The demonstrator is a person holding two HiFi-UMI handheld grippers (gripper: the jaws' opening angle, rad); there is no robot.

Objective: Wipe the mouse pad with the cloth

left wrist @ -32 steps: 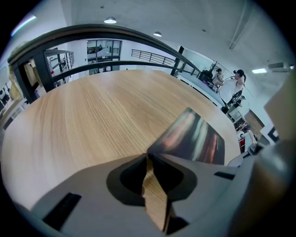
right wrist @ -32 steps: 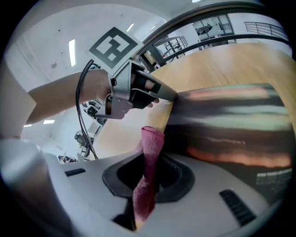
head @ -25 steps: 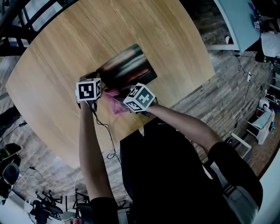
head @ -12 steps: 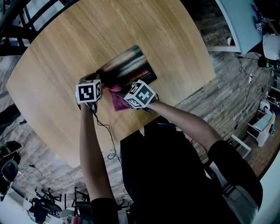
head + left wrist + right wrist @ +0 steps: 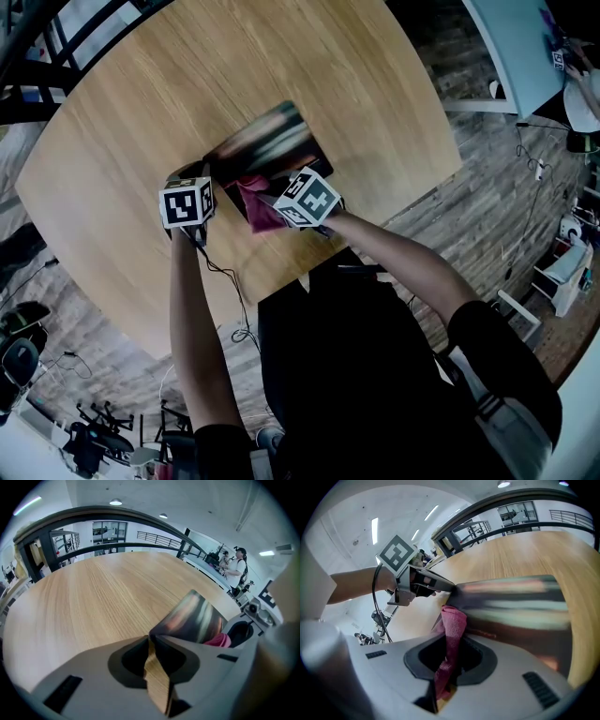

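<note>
Now L gripper [image 5: 150, 639] nips mouse pad [image 5: 192, 616] corner, R gripper [image 5: 453, 641] clamps cloth [image 5: 453, 619] at near edge, wide table [image 5: 234, 66] beyond.

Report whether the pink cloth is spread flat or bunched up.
Bunched. The cloth is pinched between the right gripper's jaws as a narrow crumpled strip, its free end wadded against the mouse pad.

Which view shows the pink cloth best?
The right gripper view: the cloth fills the centre, clamped in the right hand-held gripper. The head view shows a small pink patch; the left gripper view only a sliver.
</note>
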